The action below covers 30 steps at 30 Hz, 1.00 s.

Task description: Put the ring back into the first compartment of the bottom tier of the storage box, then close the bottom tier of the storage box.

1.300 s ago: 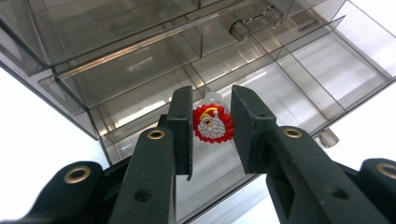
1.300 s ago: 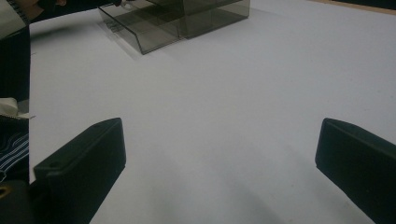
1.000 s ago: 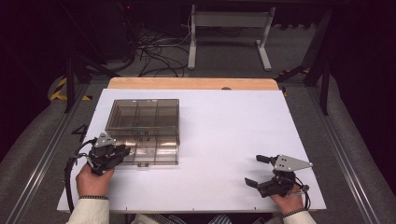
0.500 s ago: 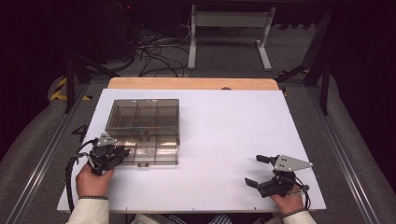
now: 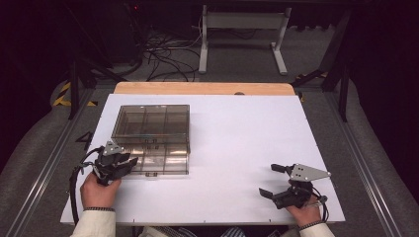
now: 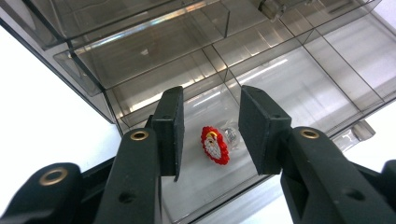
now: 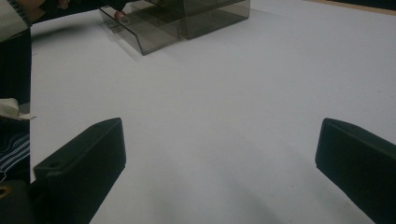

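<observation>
Hovering left tool (image 6: 208, 133), pads just opening off the red Santa ring (image 6: 215, 145) in the organizer's (image 5: 150, 129) 7 o'clock compartment; right tool (image 5: 277, 180) wide open.

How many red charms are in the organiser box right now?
1. A red Santa-face charm lies in the near corner compartment of the clear organiser box, between the open fingers of the left gripper, untouched. Others may hide behind glare.
</observation>
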Motion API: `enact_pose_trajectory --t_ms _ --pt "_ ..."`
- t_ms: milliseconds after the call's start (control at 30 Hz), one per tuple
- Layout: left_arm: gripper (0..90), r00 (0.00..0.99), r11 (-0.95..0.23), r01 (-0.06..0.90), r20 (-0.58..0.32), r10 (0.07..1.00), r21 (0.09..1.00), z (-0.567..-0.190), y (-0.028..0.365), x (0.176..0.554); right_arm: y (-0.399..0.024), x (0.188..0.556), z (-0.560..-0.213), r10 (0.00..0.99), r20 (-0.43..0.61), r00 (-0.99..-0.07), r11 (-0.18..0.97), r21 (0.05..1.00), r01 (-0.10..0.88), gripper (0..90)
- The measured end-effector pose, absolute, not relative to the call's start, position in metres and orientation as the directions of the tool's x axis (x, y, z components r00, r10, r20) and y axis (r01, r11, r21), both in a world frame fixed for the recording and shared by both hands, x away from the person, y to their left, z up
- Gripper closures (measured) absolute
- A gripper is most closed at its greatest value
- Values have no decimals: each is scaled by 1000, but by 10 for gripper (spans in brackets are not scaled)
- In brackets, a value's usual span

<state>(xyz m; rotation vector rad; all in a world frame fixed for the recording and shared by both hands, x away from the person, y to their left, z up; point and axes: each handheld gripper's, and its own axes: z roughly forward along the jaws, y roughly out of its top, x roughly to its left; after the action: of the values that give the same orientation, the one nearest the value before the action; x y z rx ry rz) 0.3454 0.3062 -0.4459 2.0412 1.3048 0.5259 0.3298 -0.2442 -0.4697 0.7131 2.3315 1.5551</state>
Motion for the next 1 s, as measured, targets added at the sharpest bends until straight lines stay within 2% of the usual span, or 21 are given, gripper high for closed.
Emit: enact_pose_trajectory --t_ms 267,433,633,1000 --pt "607 444 -284 621 -30 895 730 -437 305 340 -244 330 -470 523 62 -850 313 914 259 23" --pt "698 466 -272 614 -62 883 741 -432 303 332 -244 330 -470 523 61 -850 312 914 258 23" --pt "899 518 -290 593 -80 852 751 -426 299 324 -244 330 -470 523 61 -850 315 913 260 23" --pt "900 591 -373 597 -76 803 710 -427 289 316 -243 330 -470 523 61 -850 317 912 260 23"
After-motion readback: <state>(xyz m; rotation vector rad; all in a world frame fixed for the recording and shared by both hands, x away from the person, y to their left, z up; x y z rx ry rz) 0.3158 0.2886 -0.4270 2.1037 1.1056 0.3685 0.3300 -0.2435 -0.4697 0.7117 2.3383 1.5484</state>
